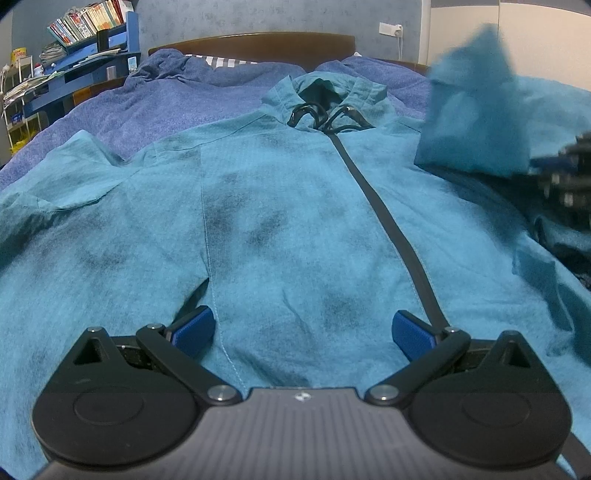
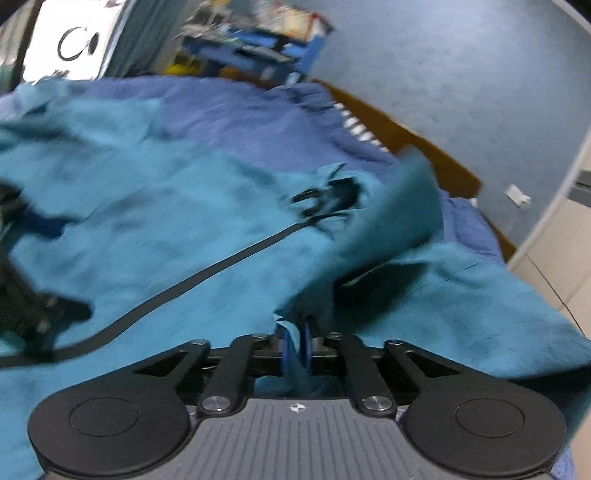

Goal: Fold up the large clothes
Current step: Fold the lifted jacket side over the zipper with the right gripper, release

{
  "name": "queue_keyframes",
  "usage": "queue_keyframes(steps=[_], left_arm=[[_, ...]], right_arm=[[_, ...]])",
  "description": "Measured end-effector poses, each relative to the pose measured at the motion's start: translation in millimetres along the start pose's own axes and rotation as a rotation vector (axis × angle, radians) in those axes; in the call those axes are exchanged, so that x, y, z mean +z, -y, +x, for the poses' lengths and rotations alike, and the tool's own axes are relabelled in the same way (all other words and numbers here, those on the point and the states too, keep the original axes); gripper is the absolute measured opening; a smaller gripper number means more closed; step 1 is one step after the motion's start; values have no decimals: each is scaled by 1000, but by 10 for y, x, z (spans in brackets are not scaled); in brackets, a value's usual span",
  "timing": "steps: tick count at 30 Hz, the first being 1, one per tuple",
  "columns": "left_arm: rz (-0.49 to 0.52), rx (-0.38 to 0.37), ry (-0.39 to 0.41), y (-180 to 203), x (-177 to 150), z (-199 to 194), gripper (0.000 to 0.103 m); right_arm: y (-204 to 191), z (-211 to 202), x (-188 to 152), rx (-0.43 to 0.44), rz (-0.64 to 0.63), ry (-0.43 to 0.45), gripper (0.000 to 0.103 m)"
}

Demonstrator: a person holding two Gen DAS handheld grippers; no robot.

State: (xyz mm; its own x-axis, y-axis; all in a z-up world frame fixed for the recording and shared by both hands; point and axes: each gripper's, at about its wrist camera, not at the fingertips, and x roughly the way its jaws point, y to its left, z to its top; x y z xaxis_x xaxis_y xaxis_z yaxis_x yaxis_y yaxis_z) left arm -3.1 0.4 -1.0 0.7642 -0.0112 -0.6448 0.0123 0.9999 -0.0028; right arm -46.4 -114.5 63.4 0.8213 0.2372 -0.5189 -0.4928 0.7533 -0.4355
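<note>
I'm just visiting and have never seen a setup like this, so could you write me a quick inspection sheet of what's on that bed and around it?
Surface: bed under a blue-purple blanket, wooden headboard behind.
Job's things: teal zip-up jacket spread front up, dark zipper closed; one sleeve lifted off the bed.
Clutter: nothing seen on the bed.
Grippers: left gripper open, low over the hem; right gripper pinching teal fabric between its blue pads.
Cables: white cord hanging from a wall socket.
Surroundings: blue shelf unit with books and papers, grey-blue wall, pale wardrobe.
</note>
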Motion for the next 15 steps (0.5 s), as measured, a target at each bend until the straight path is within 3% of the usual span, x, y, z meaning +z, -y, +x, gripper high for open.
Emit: queue_keyframes(steps=[2, 4, 9, 15], left_arm=[[0, 0, 0, 1, 2, 6, 103], [0, 0, 0, 1, 2, 6, 103], [-1, -2, 1, -2, 1, -1, 103], [-39, -49, 22, -67, 31, -43, 103]], right_arm=[[-20, -73, -57, 11, -9, 3, 24], [-69, -193, -81, 34, 3, 17, 40], [-14, -669, -148, 68, 83, 78, 47], [494, -1020, -350, 44, 299, 32, 54]])
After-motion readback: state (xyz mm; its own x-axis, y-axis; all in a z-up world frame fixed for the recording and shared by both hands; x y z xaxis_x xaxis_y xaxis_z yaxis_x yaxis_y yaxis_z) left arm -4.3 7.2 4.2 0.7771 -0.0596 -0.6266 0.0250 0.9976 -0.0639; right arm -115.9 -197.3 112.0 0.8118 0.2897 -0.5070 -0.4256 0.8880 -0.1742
